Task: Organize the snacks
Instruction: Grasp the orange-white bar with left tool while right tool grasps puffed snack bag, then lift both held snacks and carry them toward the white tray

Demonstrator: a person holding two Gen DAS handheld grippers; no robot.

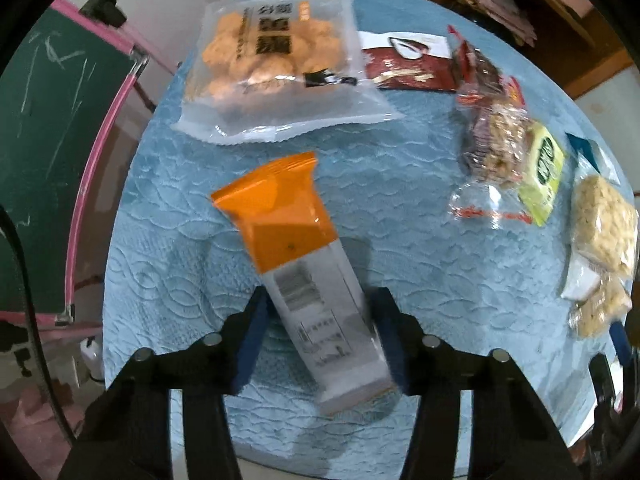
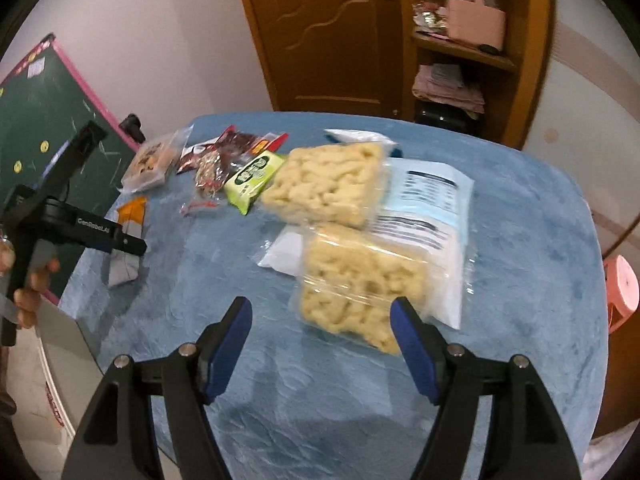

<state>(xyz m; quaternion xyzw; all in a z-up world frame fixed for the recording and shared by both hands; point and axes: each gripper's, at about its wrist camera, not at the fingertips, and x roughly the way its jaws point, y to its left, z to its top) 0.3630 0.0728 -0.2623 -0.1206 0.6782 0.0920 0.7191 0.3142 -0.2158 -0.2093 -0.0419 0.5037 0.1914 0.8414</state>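
An orange and white snack packet [image 1: 304,276] lies between the blue pads of my left gripper [image 1: 320,320], which is shut on its white end just above the blue tablecloth [image 1: 420,248]. In the right wrist view the left gripper [image 2: 120,246] holds that packet [image 2: 130,240] at the table's left edge. My right gripper [image 2: 320,340] is open and empty, hovering just in front of two clear bags of pale puffed snacks [image 2: 356,276] that lie on a white and blue bag [image 2: 432,216].
A clear bag of orange biscuits [image 1: 276,60], a dark red packet [image 1: 404,66], a clear bag of nut bars [image 1: 492,136] and a green packet [image 1: 544,172] lie along the far side. A green chalkboard [image 1: 44,152] stands left. A wooden door [image 2: 328,32] and shelves [image 2: 460,48] are behind.
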